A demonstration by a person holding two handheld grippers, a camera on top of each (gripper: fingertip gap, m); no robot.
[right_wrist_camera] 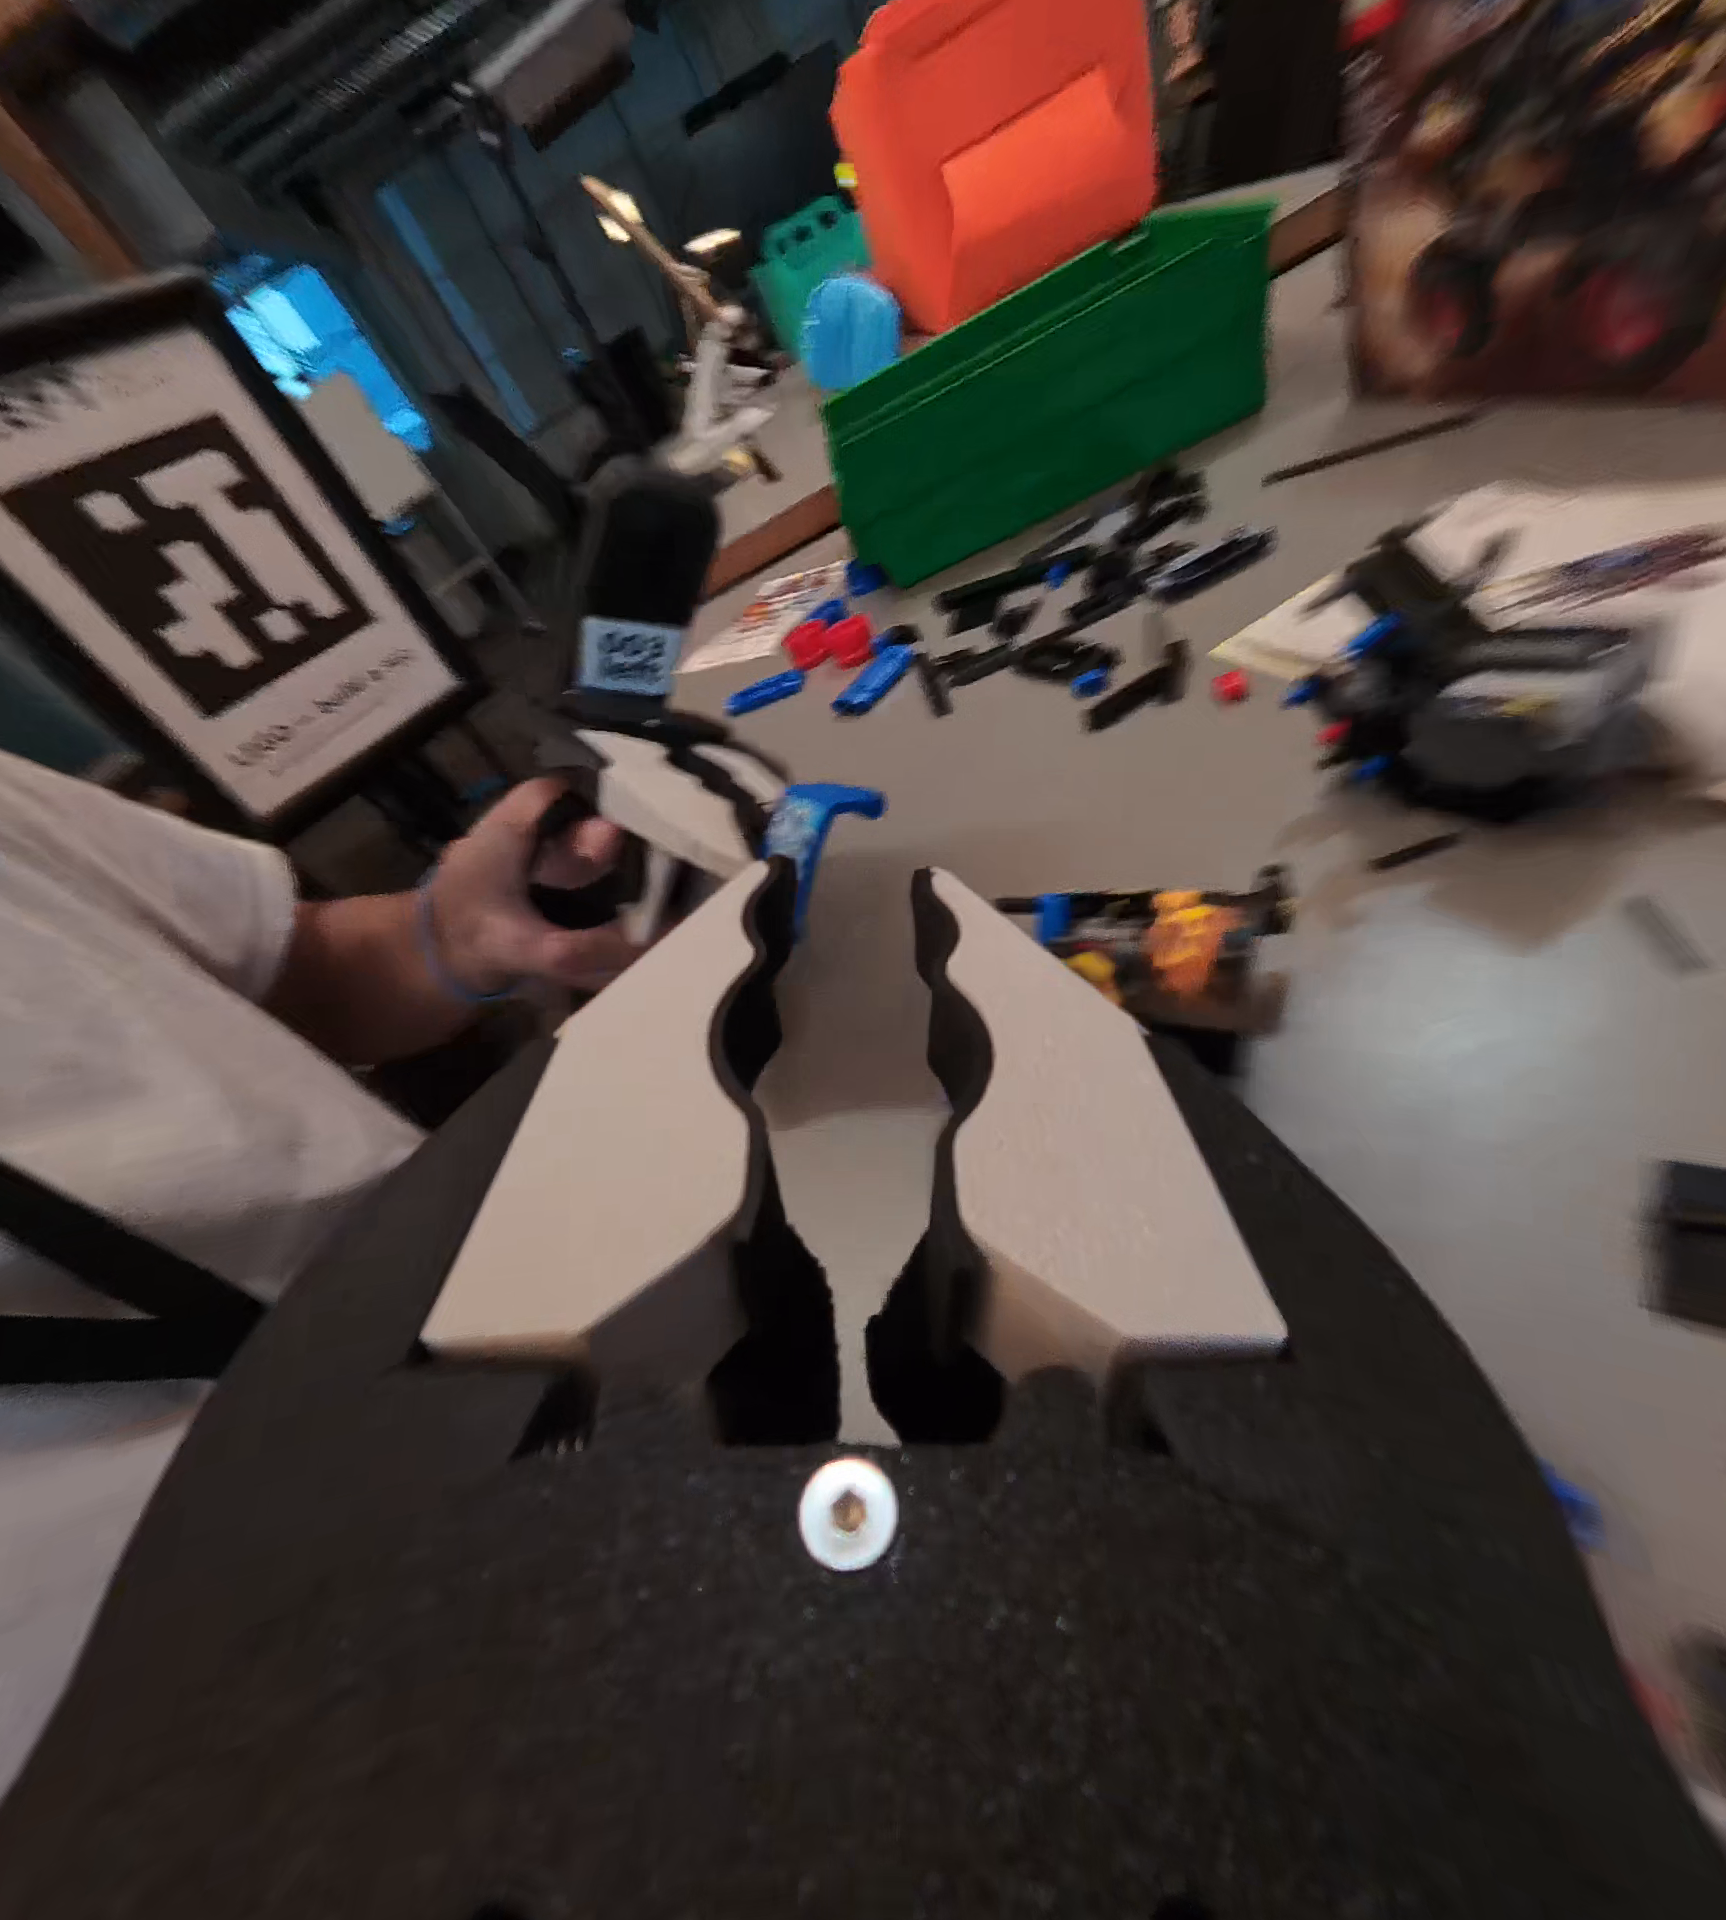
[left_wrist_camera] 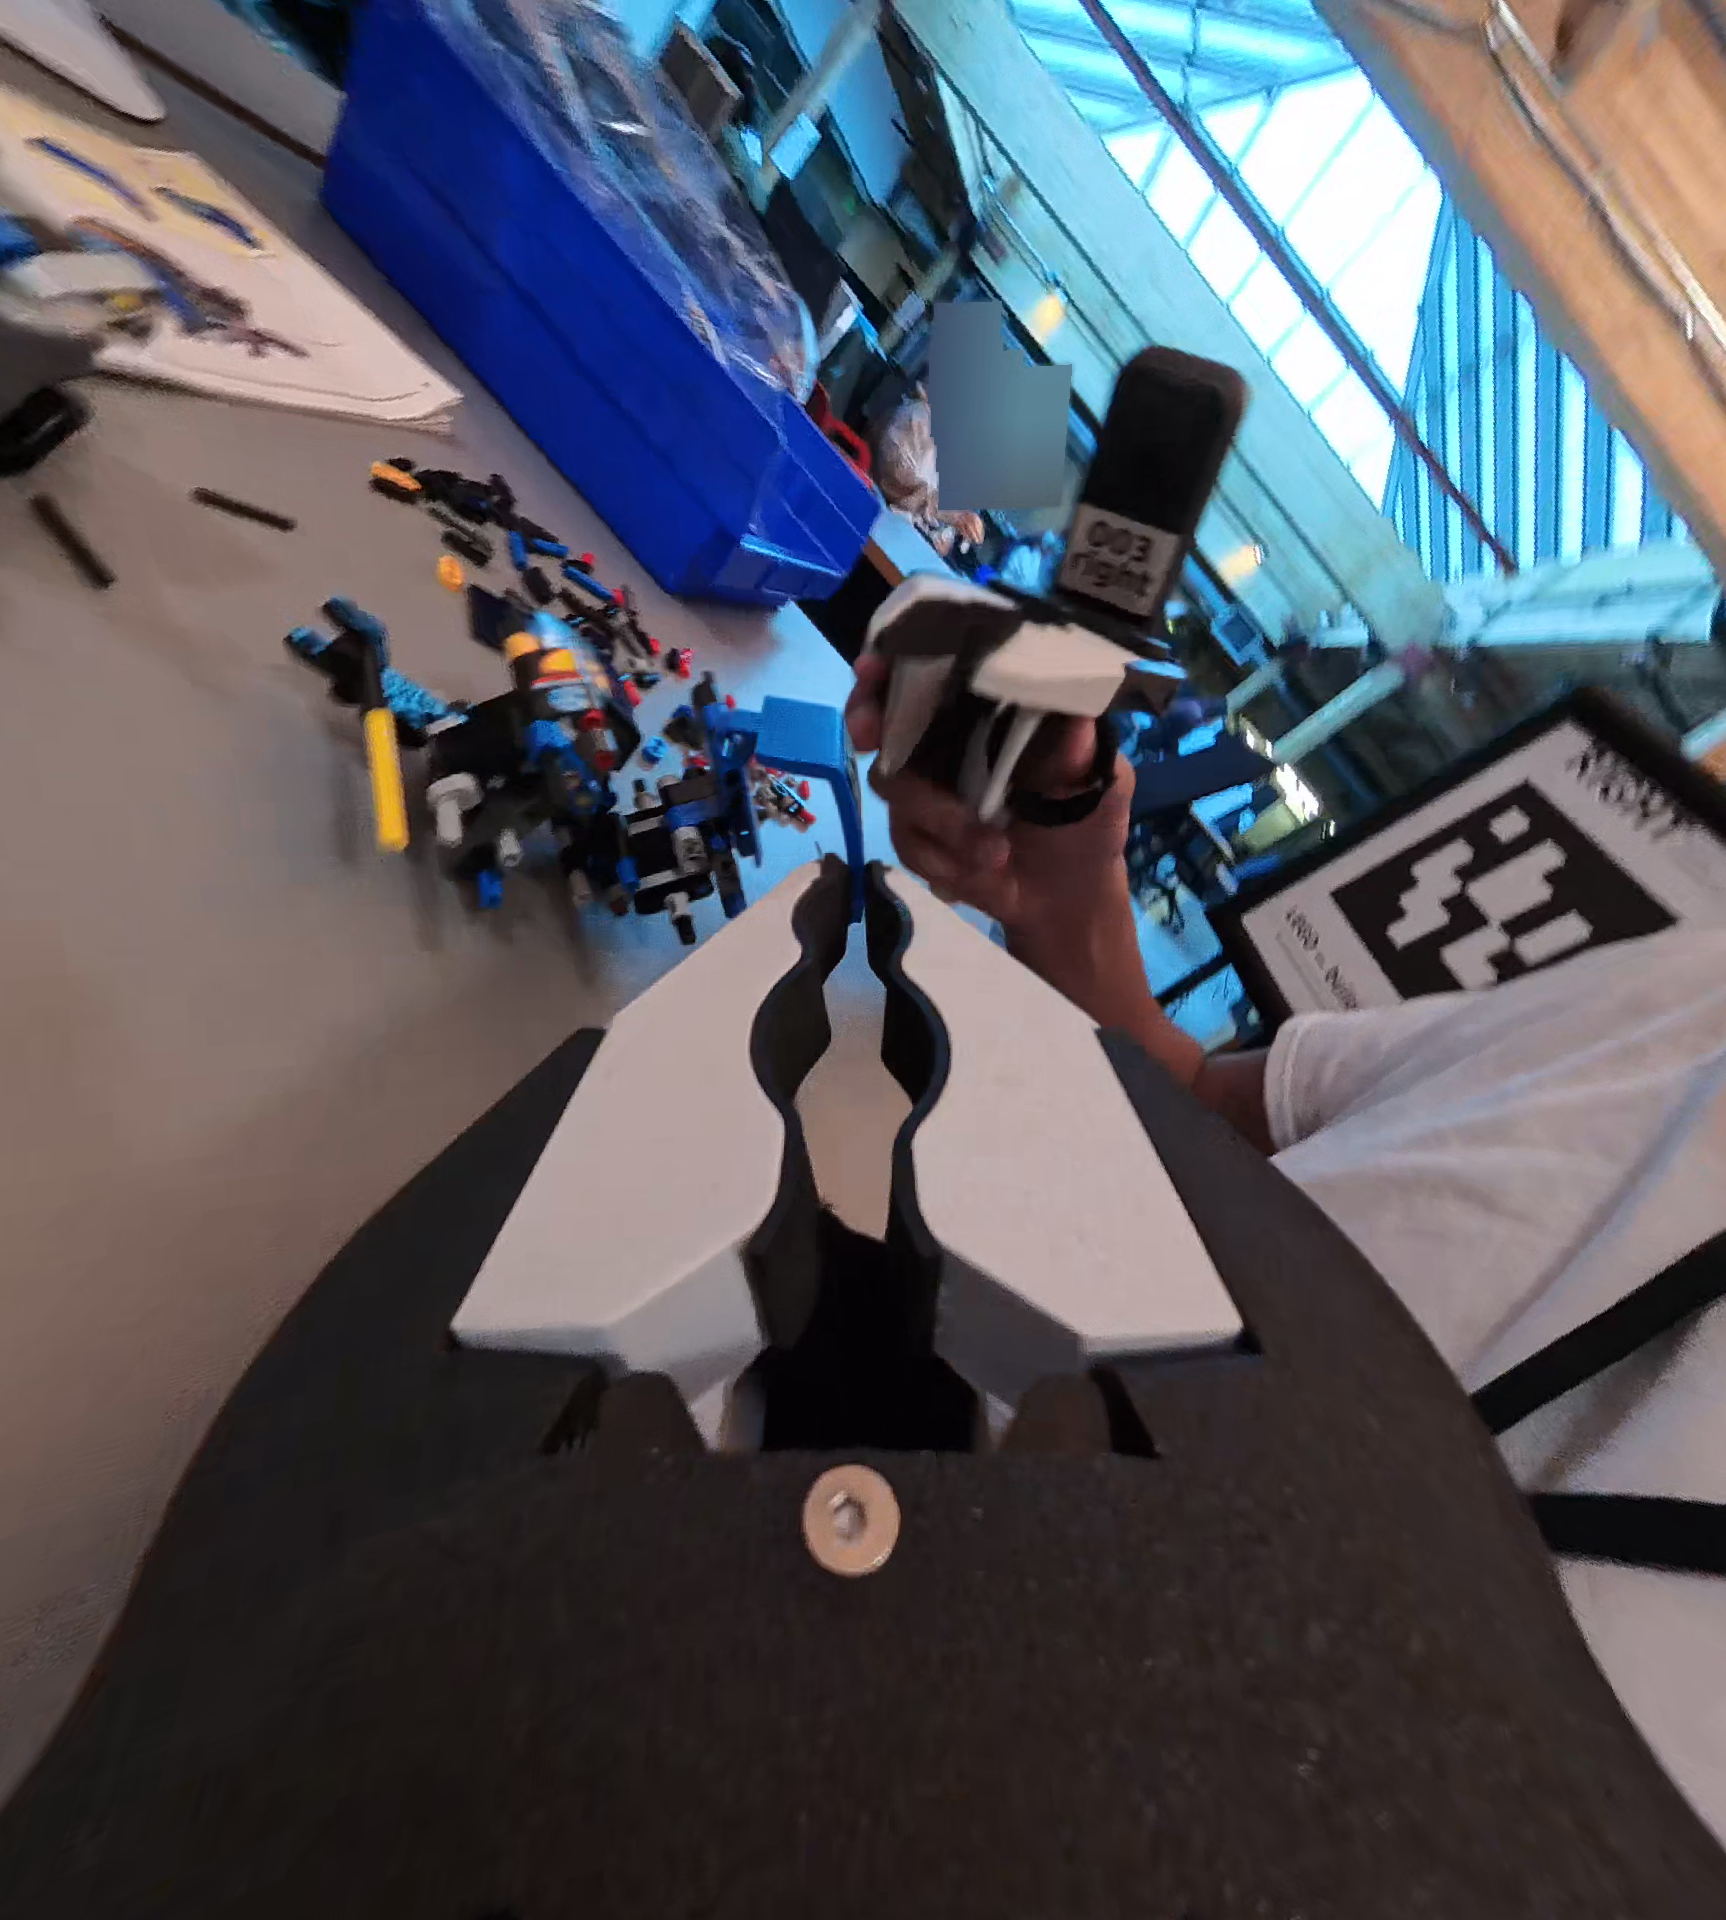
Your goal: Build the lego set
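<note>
Left claw point(left_wrist_camera: 846, 883): fingertips pinched on thin lower edge of a blue lego panel point(left_wrist_camera: 817, 758), which rises to 12 o'clock off the tips and bends over at top. Held in air above grey surface point(left_wrist_camera: 163, 935).

Right claw point(right_wrist_camera: 854, 883): fingers spread, nothing between them. In right wrist view the blue lego panel point(right_wrist_camera: 817, 821) sits just beside left fingertip, at approx 11 o'clock; contact can't be confirmed, frame blurred. Person's hand point(right_wrist_camera: 516, 914) grips left claw's handle at 9 o'clock; white sleeve point(right_wrist_camera: 80, 935) nearer camera.

Left wrist view, further out: right claw point(left_wrist_camera: 984, 717) seen at 1 o'clock of panel, gripped by other hand point(left_wrist_camera: 984, 831).

Loose lego parts point(left_wrist_camera: 568, 727), black/blue/yellow, piled on surface at 10–11 o'clock. Beyond, instruction booklet point(left_wrist_camera: 246, 322) lies flat at 10 o'clock; blue bin point(left_wrist_camera: 568, 312) at 11 o'clock behind pile. Framed black-and-white marker board point(left_wrist_camera: 1503, 894) at 3 o'clock.

Right wrist view, far: partly built lego model point(right_wrist_camera: 1482, 696) on surface at 2 o'clock; green bin point(right_wrist_camera: 1046, 457) at 12–1 o'clock, orange container point(right_wrist_camera: 1004, 145) behind it.
</note>
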